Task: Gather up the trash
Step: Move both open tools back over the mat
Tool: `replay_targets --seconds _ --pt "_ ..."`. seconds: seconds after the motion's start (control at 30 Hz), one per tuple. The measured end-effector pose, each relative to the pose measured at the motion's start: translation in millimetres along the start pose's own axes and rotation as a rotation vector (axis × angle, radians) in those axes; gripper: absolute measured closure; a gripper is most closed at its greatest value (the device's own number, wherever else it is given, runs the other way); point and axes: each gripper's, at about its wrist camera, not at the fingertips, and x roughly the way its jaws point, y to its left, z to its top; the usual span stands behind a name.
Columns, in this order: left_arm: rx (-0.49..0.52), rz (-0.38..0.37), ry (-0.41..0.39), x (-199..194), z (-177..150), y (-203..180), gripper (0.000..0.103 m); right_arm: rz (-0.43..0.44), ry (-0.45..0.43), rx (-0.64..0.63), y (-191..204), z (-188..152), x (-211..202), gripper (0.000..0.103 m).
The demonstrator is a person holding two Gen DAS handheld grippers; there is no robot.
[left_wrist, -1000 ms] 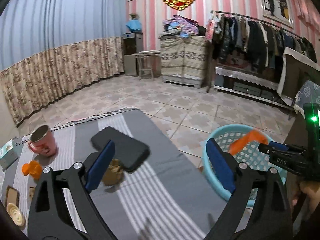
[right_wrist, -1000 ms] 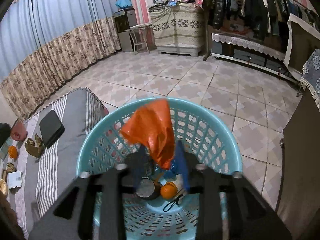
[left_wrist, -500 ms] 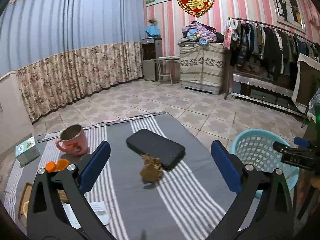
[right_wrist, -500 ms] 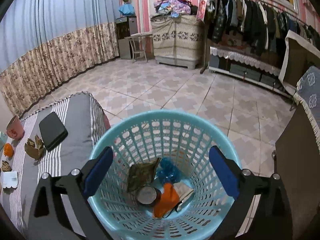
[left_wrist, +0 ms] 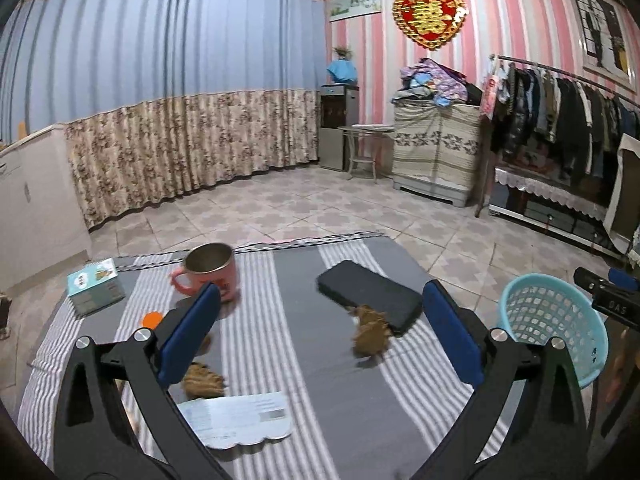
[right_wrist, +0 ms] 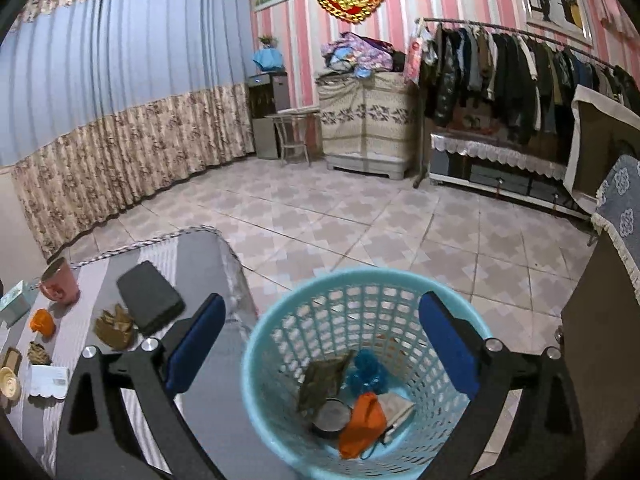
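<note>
Over the basket (right_wrist: pixel 256 344), both hand-held grippers stand spread and empty.

Basket (right_wrist: pixel 280 344) right of table (right_wrist: pixel 200 256), trash (right_wrist: pixel 360 420) inside

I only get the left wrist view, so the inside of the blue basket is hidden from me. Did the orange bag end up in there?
Observer: Yes. The right wrist view shows the orange bag lying at the bottom of the basket.
Operator: Is the right gripper free now?
Observer: Its jaws have just been opening; the right gripper stands wide above the basket with nothing between its fingers.
Operator: What else is in the basket?
Observer: A crumpled brown wrapper, a blue scrap and a round tin beside the bag.
Operator: Anything on the table's near left corner?
Observer: A small cream dish sits at that edge.
</note>
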Motion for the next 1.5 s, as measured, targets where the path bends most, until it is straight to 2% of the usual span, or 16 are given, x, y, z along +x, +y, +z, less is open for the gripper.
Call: replay_targets --seconds 0.4,0.6,0.93,1.2,1.5 --pt "-0.026 0.122 0.008 -19.3 -17.8 72.8 0.005 0.086 -0.007 -0.026 53.8 -9.3 -14.9 0.008" --pt "-0.046 0.159 0.042 -21.2 -35.5 99.5 0.005 0.122 -0.001 -0.006 79.7 -22.1 -16.2 0.008" --pt "-0.062 0.200 0.098 -18.7 -64.2 132.3 0.005 0.196 0.034 -0.106 128.4 -40.5 -12.4 0.008" --pt "-0.094 0.185 0.185 8.8 -80.1 154.7 0.006 0.216 0.088 -0.151 150.4 -46.6 7.7 0.008" --pt "-0.061 0.123 0.234 52.6 -69.3 128.6 0.006 0.179 0.098 -0.243 159.9 -49.3 30.7 0.008"
